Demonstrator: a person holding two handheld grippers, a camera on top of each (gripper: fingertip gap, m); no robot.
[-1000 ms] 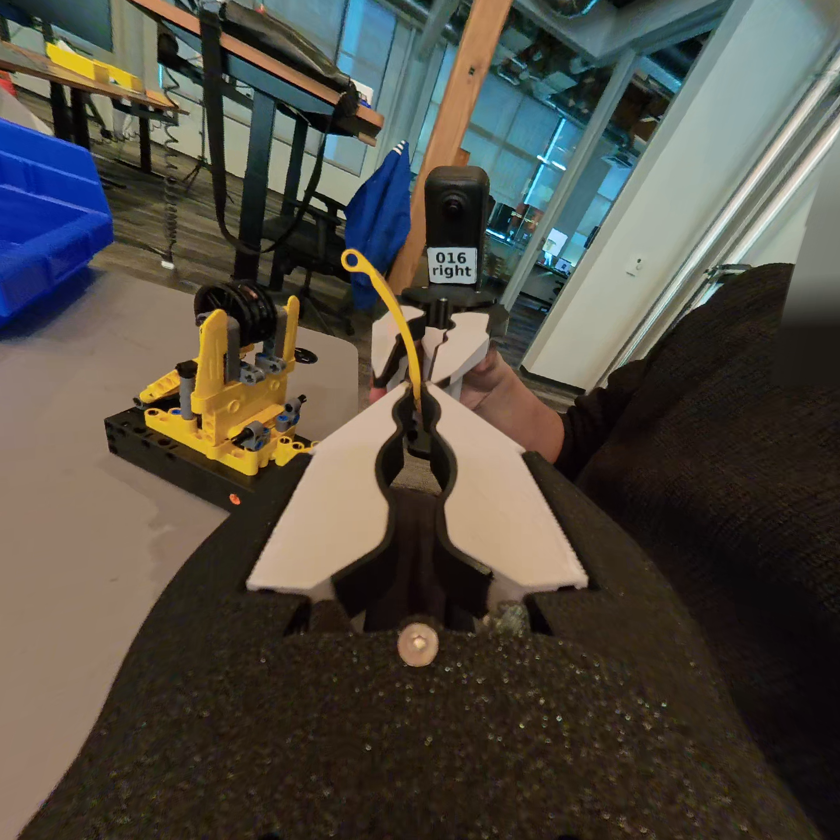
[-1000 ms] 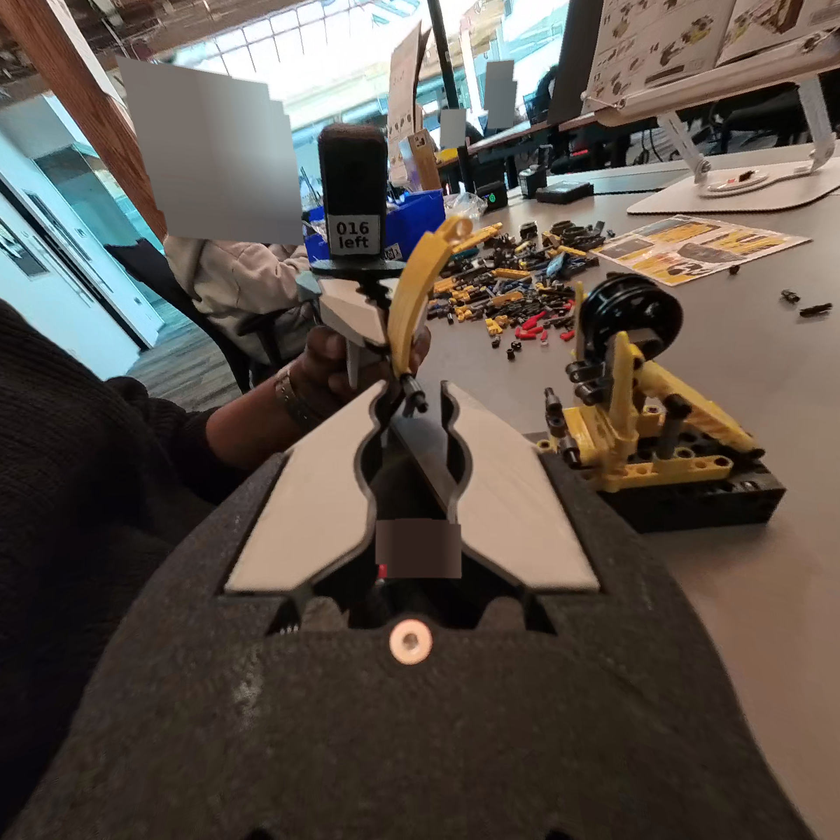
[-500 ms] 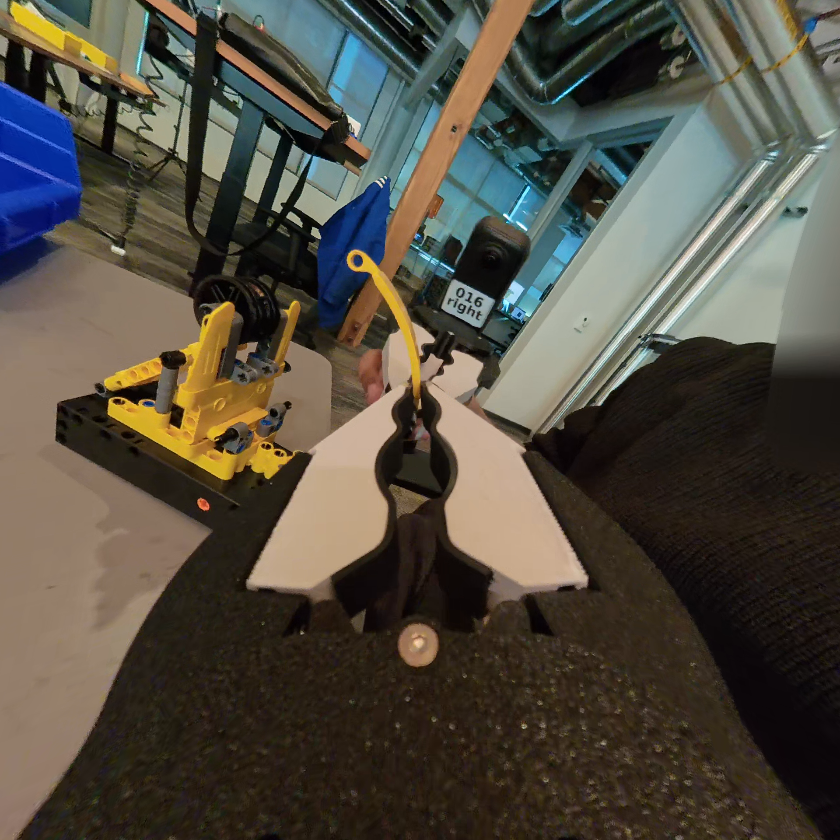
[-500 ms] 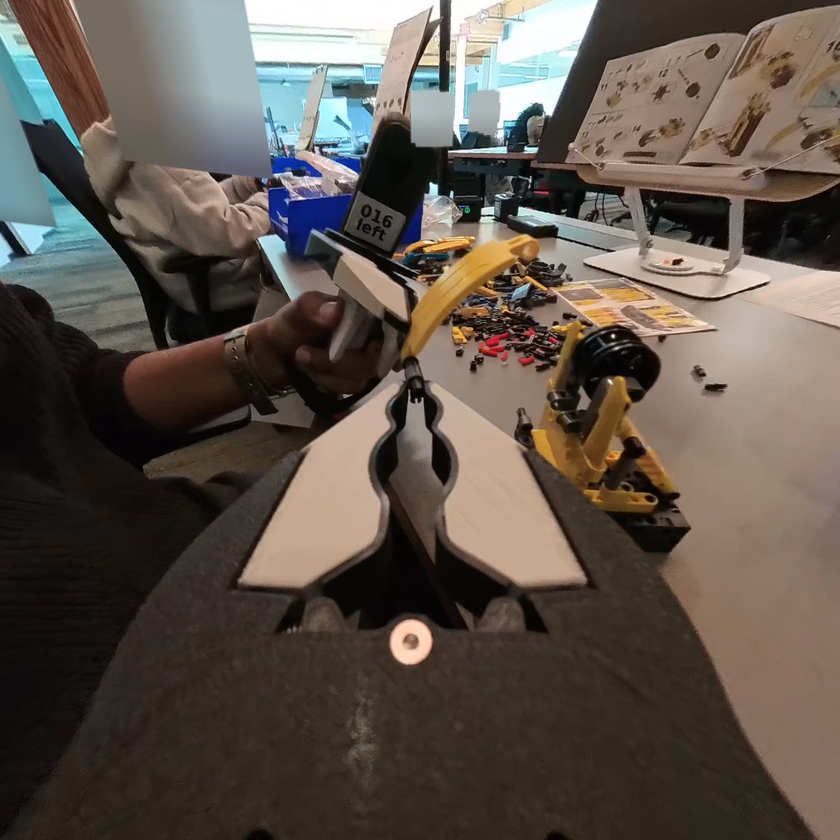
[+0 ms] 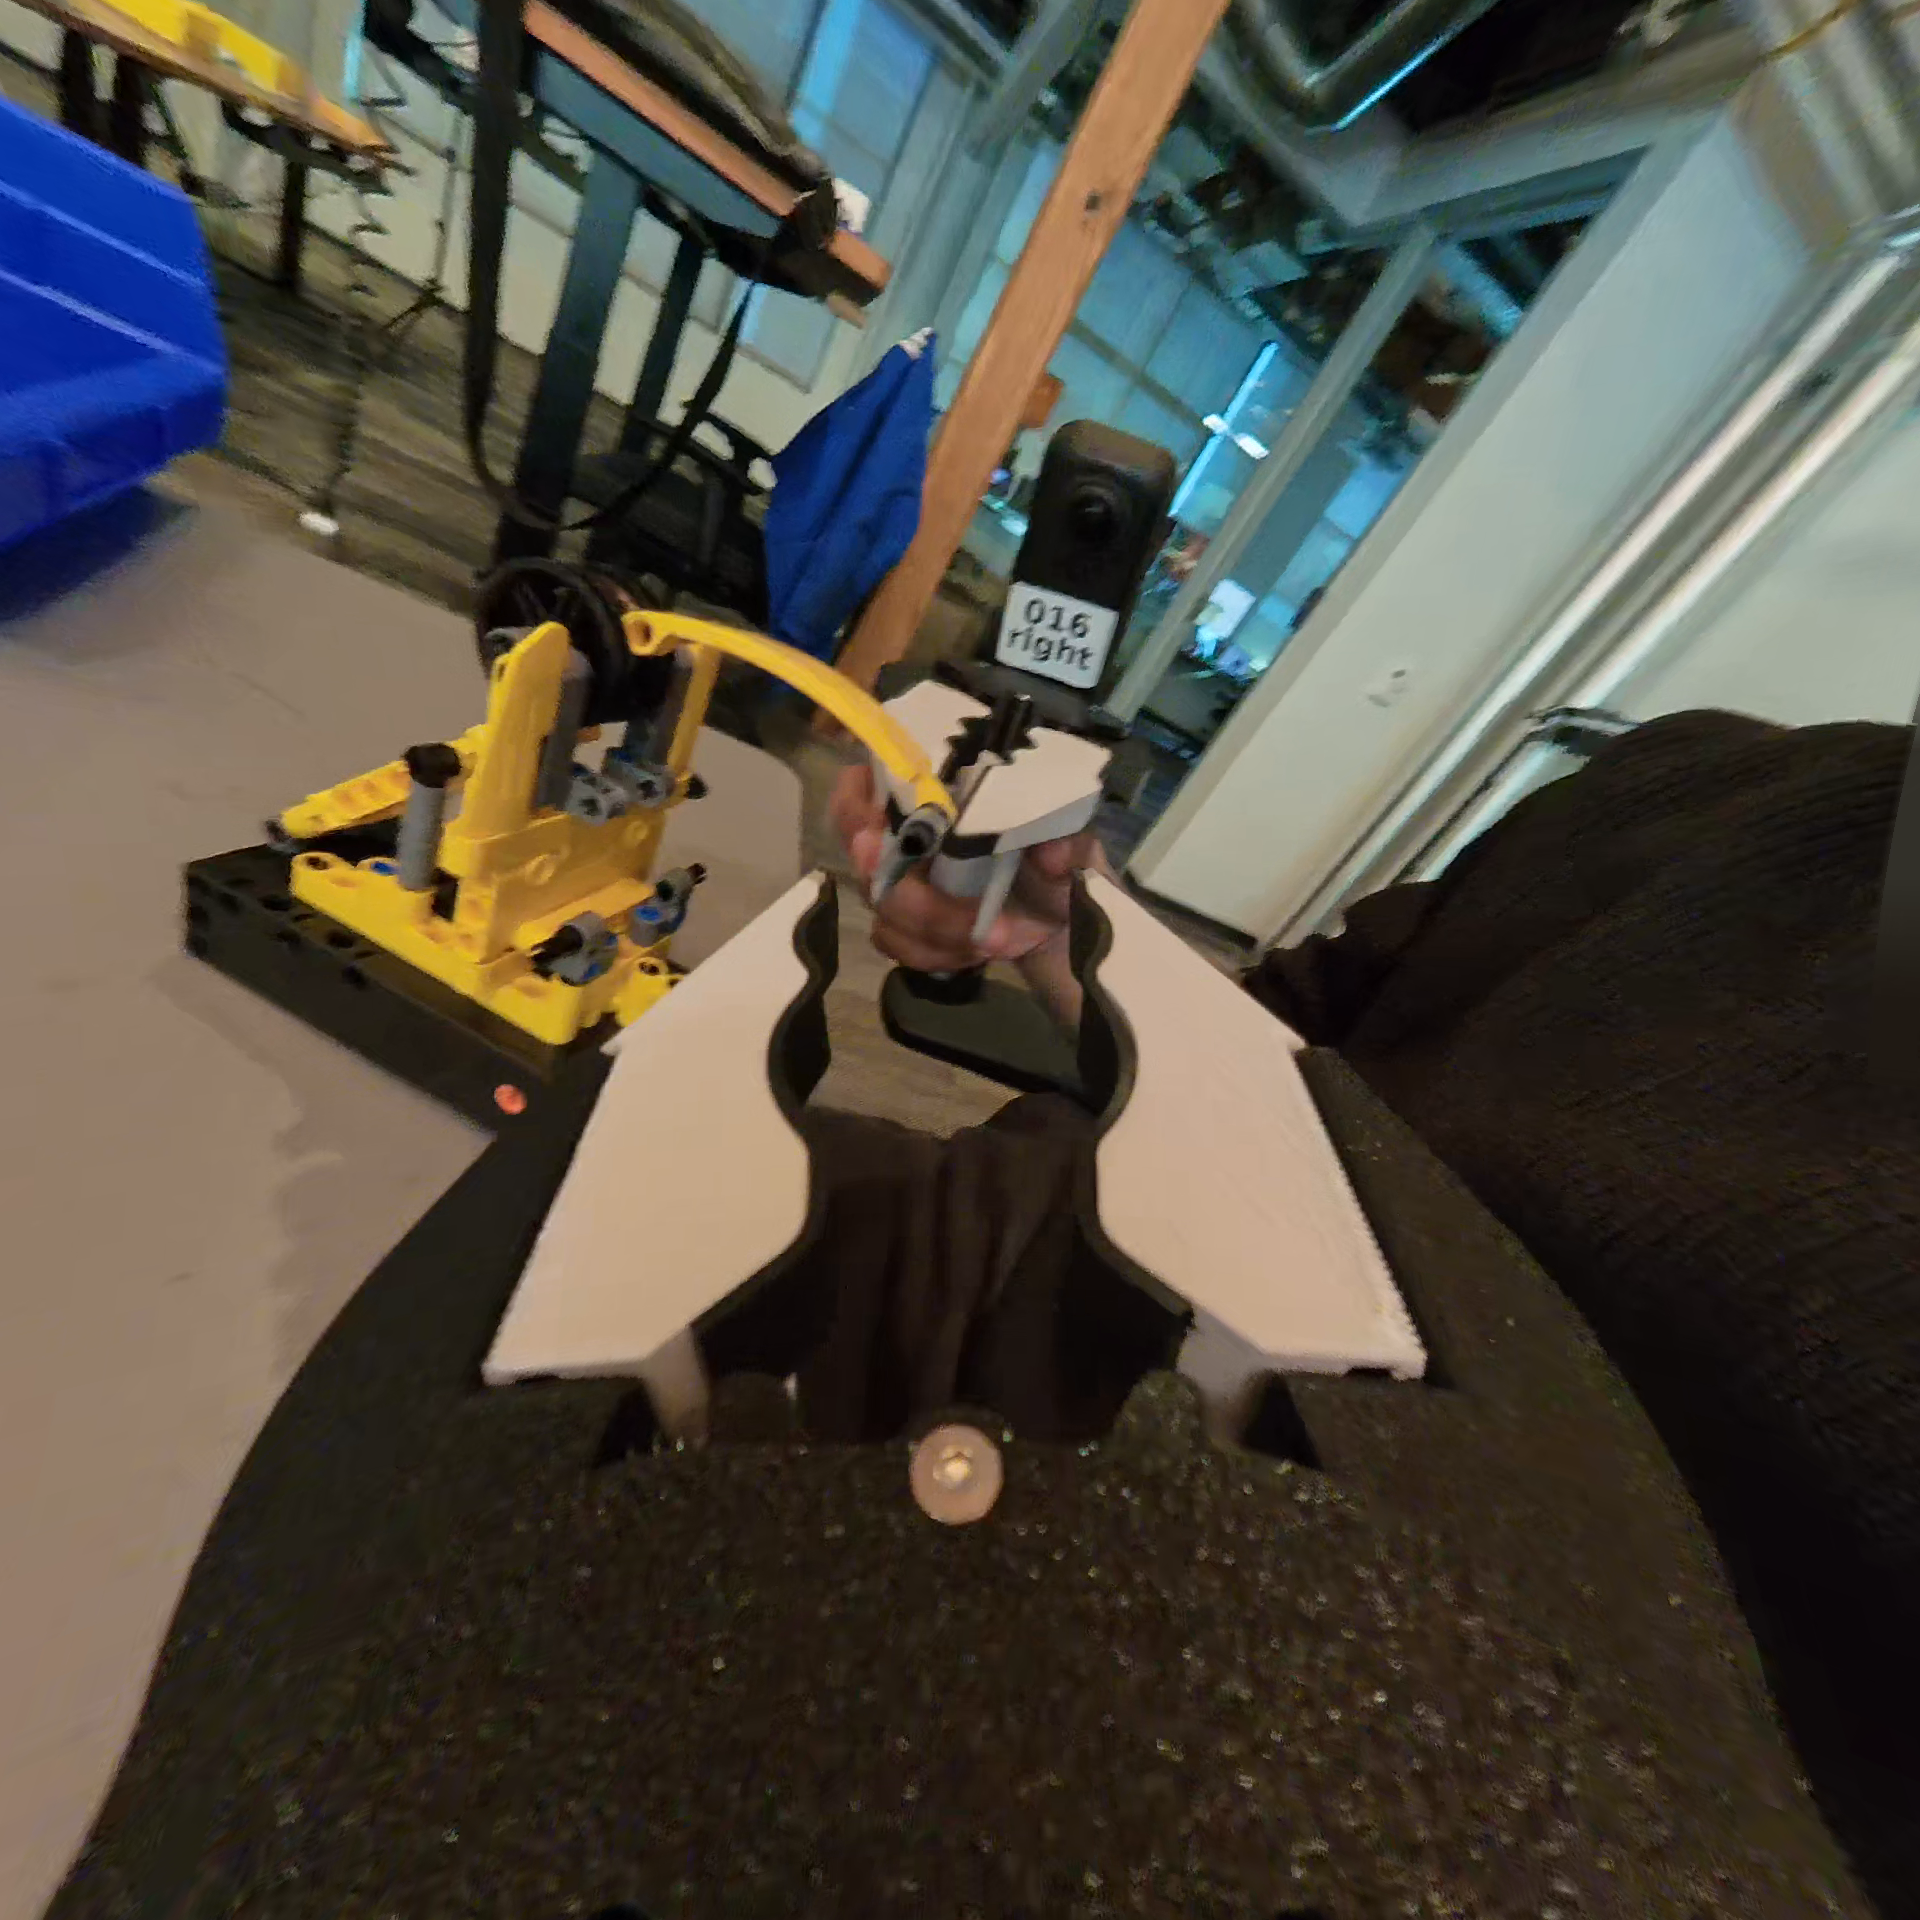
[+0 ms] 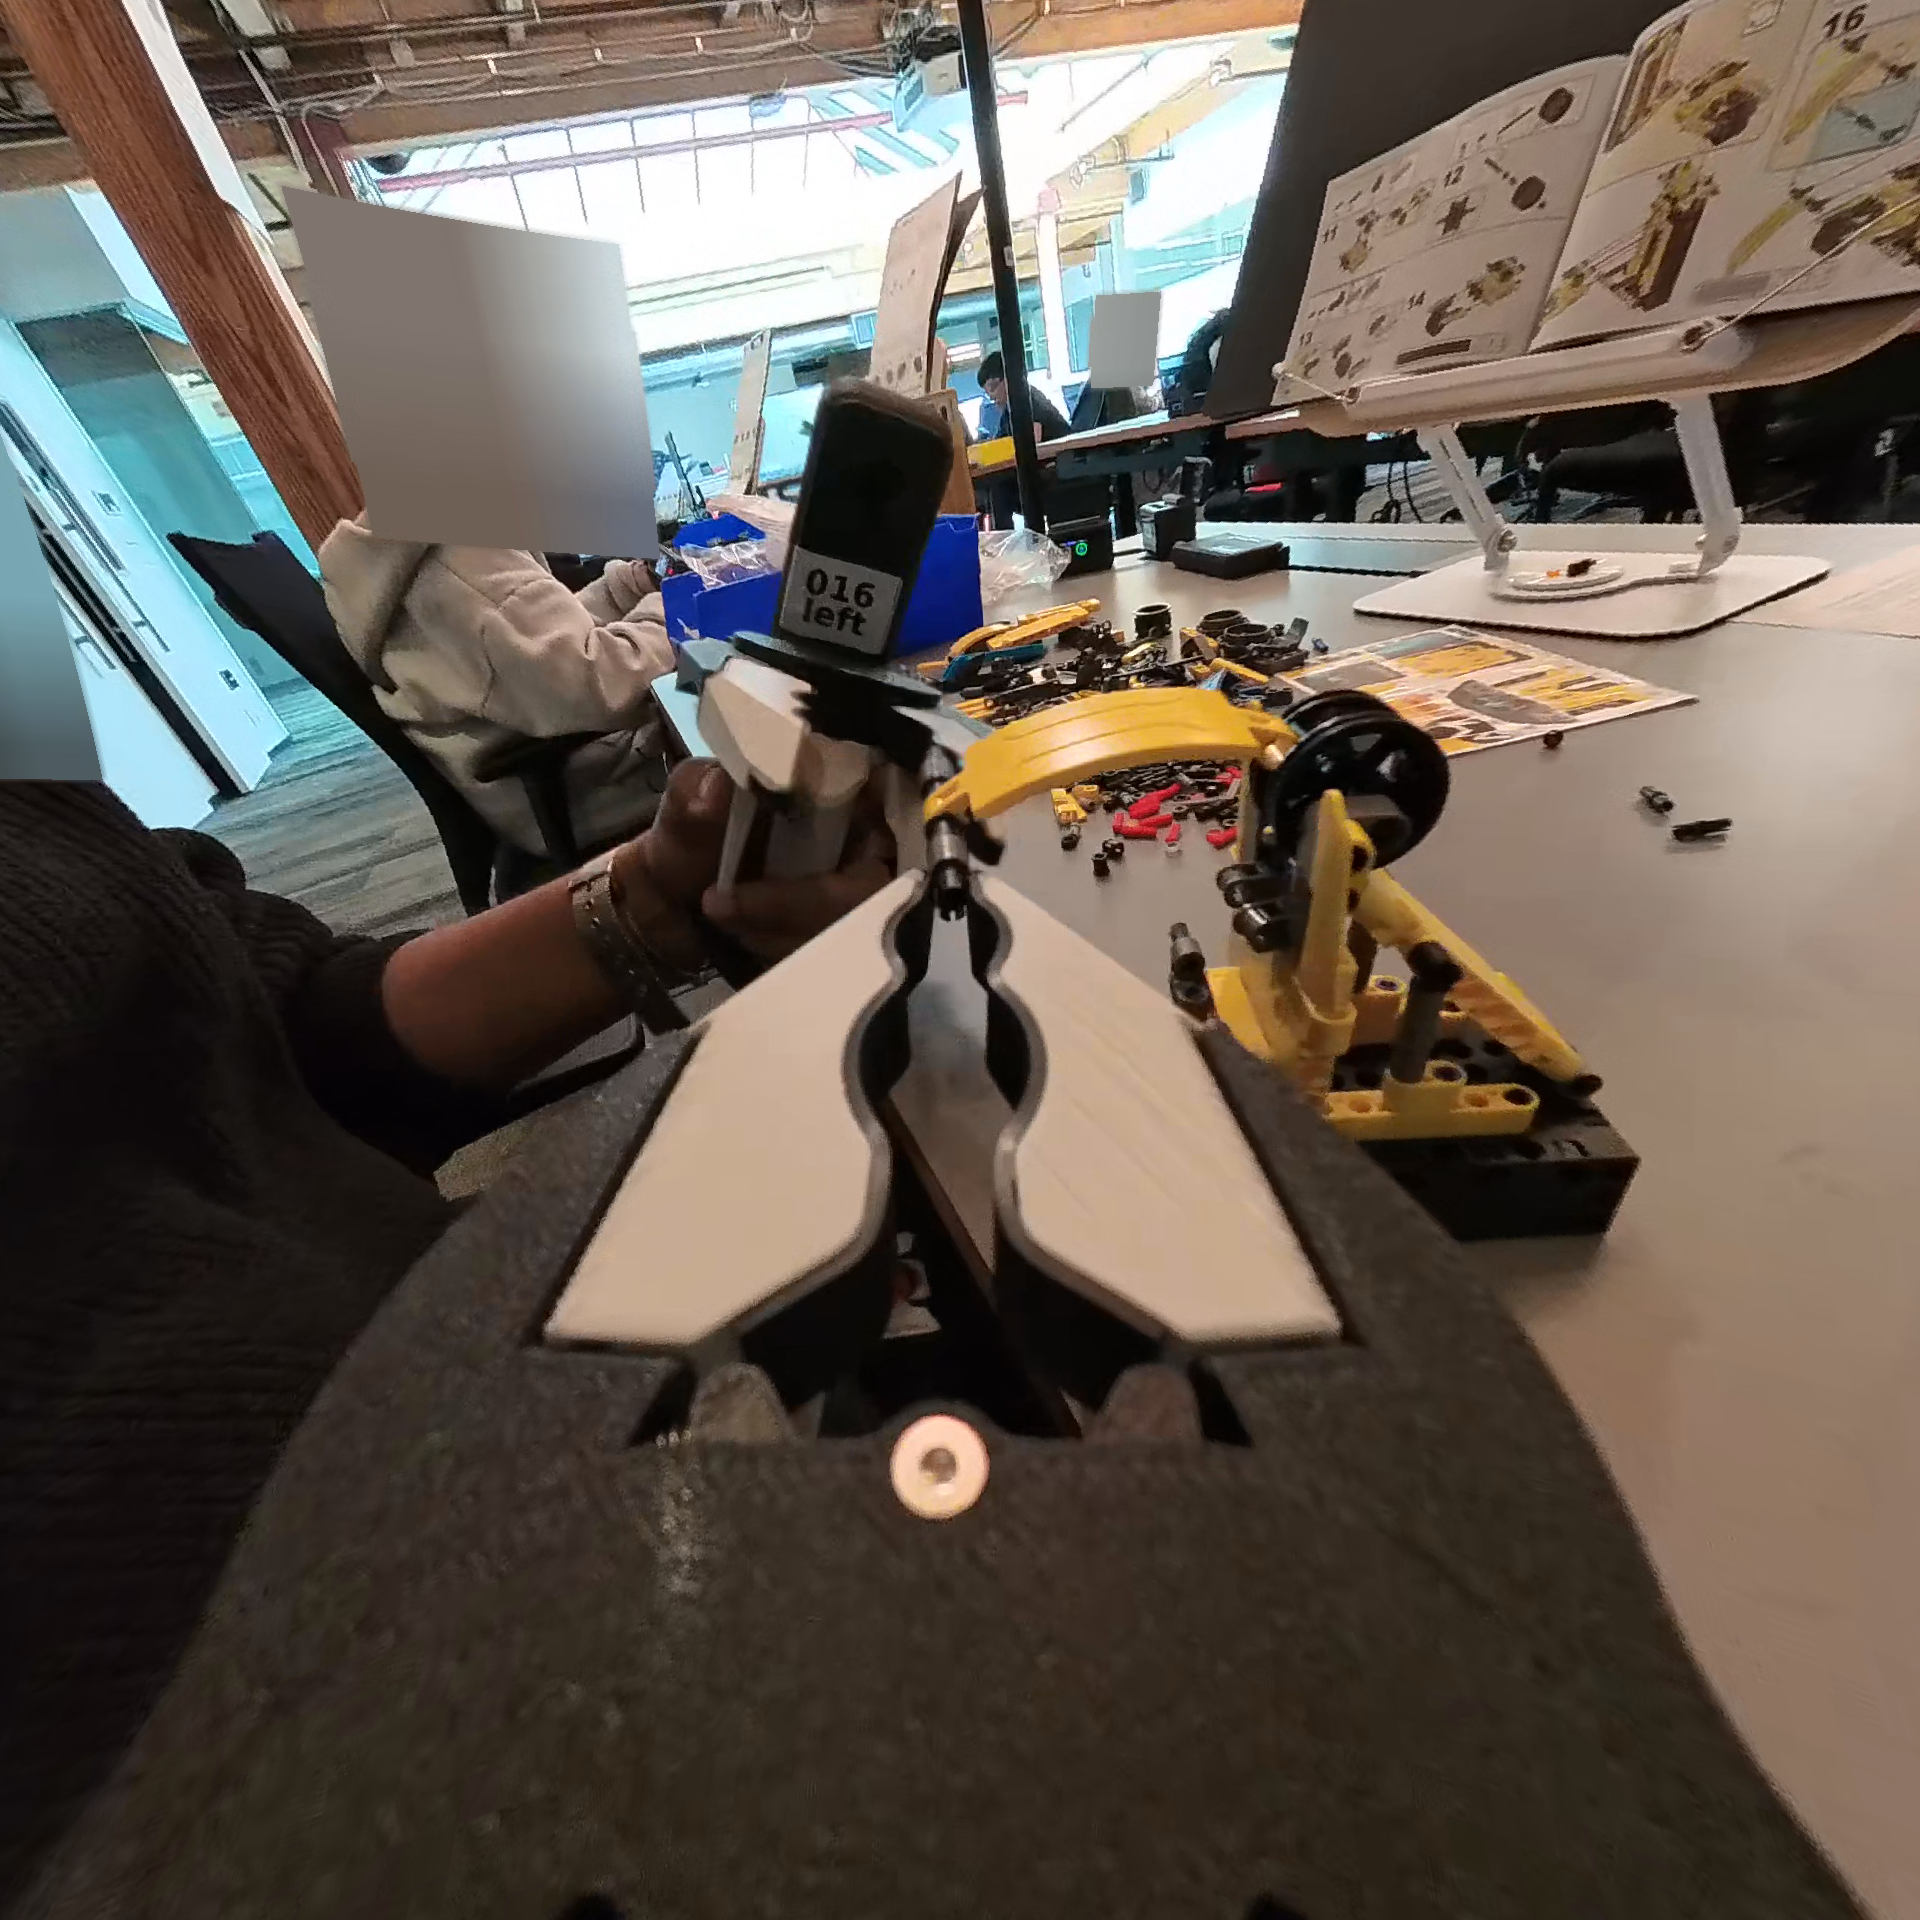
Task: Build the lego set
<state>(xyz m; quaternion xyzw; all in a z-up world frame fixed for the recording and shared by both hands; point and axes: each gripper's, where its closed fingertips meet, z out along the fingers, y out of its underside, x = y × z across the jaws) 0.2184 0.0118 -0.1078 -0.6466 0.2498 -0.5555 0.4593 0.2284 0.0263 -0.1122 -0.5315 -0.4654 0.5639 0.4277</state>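
Observation:
My right gripper is shut on the black pin at the near end of a yellow curved beam. The beam arches over to the black wheel on top of a yellow and black brick model on the grey table. My left gripper is open and empty, a short way back from the beam. In the left wrist view, the right gripper holds the beam's pin end beside the model. In the right wrist view, the left gripper is held just left of the beam.
Several loose black, yellow and red pieces lie behind the model, with a leaflet and an open booklet on a white stand. Blue bins stand at the table's edges. A person in a light top sits beyond. Only a small space, under 4 cm, lies between the two pairs of fingers.
My left gripper opened, let go of the yellow beam and drew back. My right gripper shut on the beam's pin and tipped the beam from upright over toward the model's wheel.

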